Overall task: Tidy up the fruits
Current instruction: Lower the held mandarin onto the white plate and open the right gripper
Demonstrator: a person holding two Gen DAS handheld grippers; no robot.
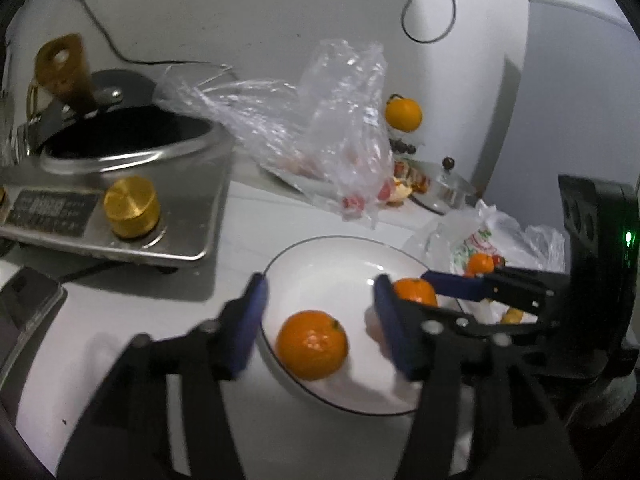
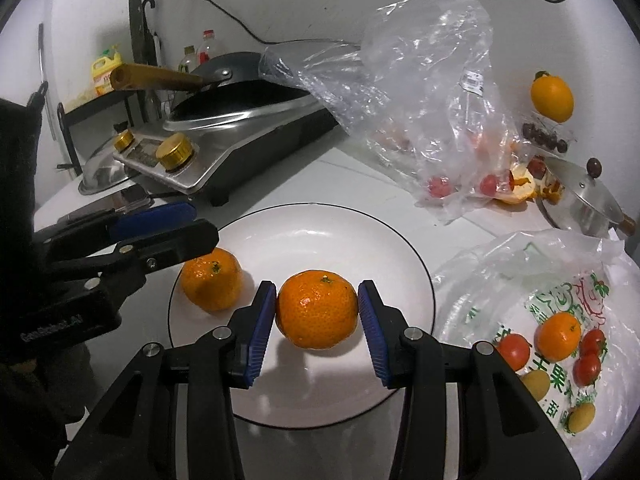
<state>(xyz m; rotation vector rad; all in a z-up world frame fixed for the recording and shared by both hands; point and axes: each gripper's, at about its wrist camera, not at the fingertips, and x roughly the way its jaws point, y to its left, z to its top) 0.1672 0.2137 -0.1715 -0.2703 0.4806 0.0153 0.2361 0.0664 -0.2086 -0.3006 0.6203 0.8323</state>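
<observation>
Tomatoes (image 2: 512,350) show only rightward (left view catches bag (image 1: 486,236) edge).

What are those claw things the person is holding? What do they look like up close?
Both are black plastic tools with jointed linkages pinned by silver rivets. Each ends in two flat blue fingers with ribbed rubbery pads. The left gripper has pale lettering on its body, too blurred to read. The right gripper carries a boxy black housing with a small green light. The person's sleeve looks dark and knitted.
</observation>
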